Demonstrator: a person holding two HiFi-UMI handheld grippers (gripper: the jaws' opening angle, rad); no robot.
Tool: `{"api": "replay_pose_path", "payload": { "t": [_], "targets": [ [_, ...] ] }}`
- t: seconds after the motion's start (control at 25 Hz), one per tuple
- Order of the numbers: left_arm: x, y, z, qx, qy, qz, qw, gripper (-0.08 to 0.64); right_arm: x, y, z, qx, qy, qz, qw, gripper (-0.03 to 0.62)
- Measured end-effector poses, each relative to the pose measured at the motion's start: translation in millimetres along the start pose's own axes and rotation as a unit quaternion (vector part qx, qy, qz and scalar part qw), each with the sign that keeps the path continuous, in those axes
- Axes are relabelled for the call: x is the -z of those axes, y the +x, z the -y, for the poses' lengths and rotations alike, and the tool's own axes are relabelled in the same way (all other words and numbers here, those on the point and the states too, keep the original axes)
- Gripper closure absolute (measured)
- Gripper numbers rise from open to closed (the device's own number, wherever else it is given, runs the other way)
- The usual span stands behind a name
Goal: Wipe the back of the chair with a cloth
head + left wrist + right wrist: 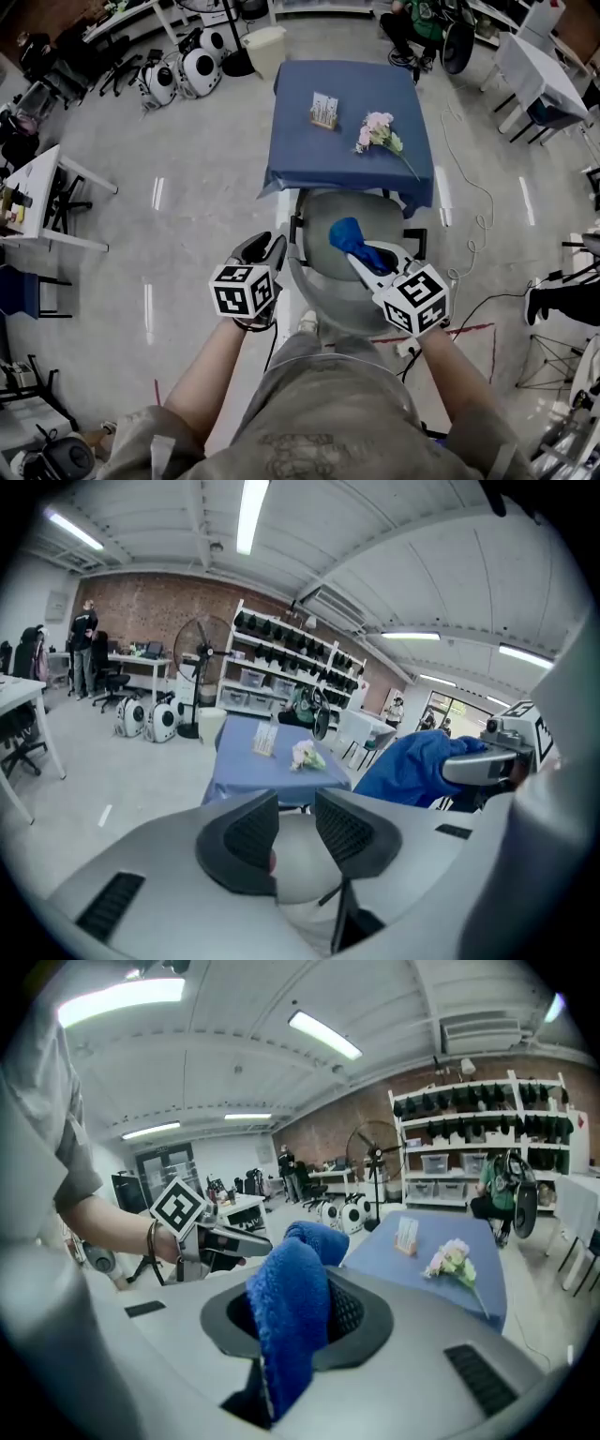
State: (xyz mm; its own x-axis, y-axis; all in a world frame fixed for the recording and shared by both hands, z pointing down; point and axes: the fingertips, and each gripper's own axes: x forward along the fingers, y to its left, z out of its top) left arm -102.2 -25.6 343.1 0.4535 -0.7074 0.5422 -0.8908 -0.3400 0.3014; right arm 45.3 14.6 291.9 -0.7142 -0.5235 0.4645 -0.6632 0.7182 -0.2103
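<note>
Chair [328,295] before the table [309,155] — card [323,111], flowers [378,131] on it.

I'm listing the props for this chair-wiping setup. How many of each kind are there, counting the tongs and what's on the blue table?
Chair: 1
Cloth: 1
Table: 1
Card stand: 1
Flower bunch: 1
Tongs: 2, left tongs and right tongs
Total: 7

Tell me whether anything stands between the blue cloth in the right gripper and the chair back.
Nothing visible does. The blue cloth, which the right gripper holds shut in its jaws, hangs over the grey chair back; whether it touches yet I cannot tell.
</note>
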Motion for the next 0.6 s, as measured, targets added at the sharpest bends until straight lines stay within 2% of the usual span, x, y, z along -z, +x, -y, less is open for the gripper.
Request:
{"api": "replay_pose_path", "payload": {
  "t": [0.12,0.24,0.4,0.52,0.6],
  "targets": [
    [-47.2,-13.4,18.3,0.007,0.027,0.048,0.9984,0.425,-45.4,-22.1,7.5,0.023,-0.013,0.054,0.998,0.499],
    [-95.7,-36.9,44.0,0.022,0.057,0.101,0.9930,0.425,-90.2,-48.1,9.8,0.040,-0.028,0.109,0.993,0.499],
    [-152.5,-66.8,75.8,0.032,0.116,0.170,0.9781,0.426,-141.8,-83.5,8.1,0.060,-0.062,0.178,0.980,0.497],
    [-176.7,-84.0,93.2,0.030,0.156,0.201,0.9666,0.443,-170.2,-112.7,3.7,0.076,-0.072,0.220,0.970,0.497],
    [-188.7,-95.8,103.3,0.029,0.169,0.221,0.9601,0.454,-185.1,-132.7,-1.1,0.084,-0.078,0.243,0.963,0.497]
  ]
}}
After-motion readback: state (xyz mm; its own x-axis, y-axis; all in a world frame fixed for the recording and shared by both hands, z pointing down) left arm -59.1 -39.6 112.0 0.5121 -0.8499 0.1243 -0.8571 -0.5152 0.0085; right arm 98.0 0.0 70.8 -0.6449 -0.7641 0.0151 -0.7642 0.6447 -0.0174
